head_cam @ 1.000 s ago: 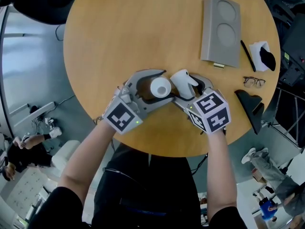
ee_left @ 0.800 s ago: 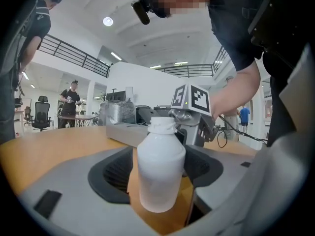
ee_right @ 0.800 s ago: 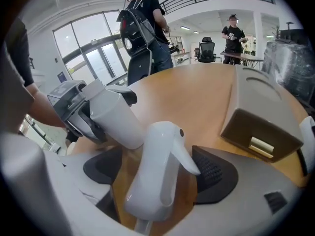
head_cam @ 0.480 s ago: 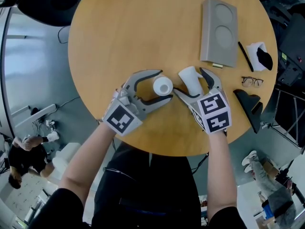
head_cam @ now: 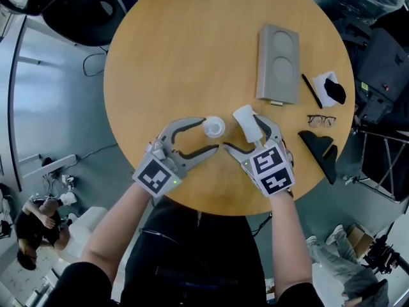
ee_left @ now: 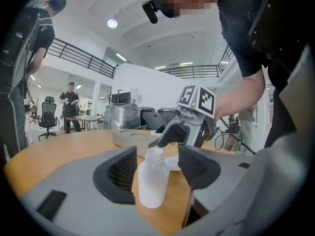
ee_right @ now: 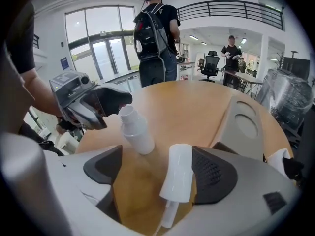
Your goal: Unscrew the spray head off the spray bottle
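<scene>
Since the spray head (head_cam: 245,119) is already off the spray bottle (head_cam: 214,127), the job looks done; both are left on the counter (head_cam: 192,56), not gripped; the left tongs (head_cam: 209,135), loose around the bottle, were just closed a little; the right tongs (head_cam: 240,132), loose around the head, were just opened.

Round wooden table (head_cam: 192,56); grey floor (head_cam: 57,107); tall glazed doors (ee_right: 98,43) far beyond the fingers (ee_right: 219,173); balcony railing (ee_right: 231,9); office chair (ee_right: 210,63), possibly mesh-backed; ceiling lights (ee_left: 112,23).

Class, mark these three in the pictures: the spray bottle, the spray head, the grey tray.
spray bottle (ee_left: 152,181), left gripper view, on its white body.
spray head (ee_right: 178,173), right gripper view, on its white cap.
grey tray (head_cam: 279,61), head view, on the middle of its top face.
</scene>
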Demonstrator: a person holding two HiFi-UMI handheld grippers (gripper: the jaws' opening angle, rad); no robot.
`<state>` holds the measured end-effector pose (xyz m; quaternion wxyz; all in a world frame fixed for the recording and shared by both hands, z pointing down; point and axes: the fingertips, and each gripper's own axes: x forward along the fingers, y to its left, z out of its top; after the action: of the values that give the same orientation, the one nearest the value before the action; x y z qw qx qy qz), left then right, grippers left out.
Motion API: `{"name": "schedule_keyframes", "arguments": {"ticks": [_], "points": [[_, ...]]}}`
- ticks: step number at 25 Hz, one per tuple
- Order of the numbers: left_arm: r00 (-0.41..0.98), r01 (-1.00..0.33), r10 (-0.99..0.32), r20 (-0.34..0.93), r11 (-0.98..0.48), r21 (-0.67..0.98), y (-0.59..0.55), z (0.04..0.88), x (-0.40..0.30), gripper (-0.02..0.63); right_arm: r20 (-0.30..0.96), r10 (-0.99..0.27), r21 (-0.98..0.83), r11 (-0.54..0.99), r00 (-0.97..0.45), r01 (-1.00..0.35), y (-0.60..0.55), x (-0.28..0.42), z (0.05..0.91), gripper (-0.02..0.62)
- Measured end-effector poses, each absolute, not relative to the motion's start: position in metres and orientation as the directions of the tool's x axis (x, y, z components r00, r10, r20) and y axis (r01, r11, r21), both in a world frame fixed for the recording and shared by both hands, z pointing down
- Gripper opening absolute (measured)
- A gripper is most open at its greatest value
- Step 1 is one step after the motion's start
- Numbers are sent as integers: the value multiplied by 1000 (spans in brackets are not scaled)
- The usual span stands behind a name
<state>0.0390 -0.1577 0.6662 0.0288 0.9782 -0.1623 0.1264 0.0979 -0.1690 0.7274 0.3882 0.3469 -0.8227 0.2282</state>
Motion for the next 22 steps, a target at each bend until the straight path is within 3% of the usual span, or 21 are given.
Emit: {"name": "schedule_keyframes", "arguments": {"ticks": [2,7,9,12,17,22], "points": [[912,-329,-313,264,-944,18,-150,647,34,240,810,-364,-113,672,-460,-732,-156,93,712,366],[916,-339,-321,239,-940,39,-130,599,23,139,803,-340,-151,680,-490,-718,-126,87,669,177],[919,-346,-325,225,-936,61,-124,579,18,78,778,-358,-151,692,-517,-706,-122,82,642,10],[918,-358,-333,216,-929,89,-112,550,10,21,726,-386,-161,709,-569,-686,-113,73,603,0],[912,-366,-334,238,-924,107,-88,501,-5,17,616,-459,-157,725,-640,-670,-94,55,535,0],[908,-386,-351,230,-913,129,-76,448,-18,17,423,-525,-194,744,-739,-640,-83,36,451,0]]}}
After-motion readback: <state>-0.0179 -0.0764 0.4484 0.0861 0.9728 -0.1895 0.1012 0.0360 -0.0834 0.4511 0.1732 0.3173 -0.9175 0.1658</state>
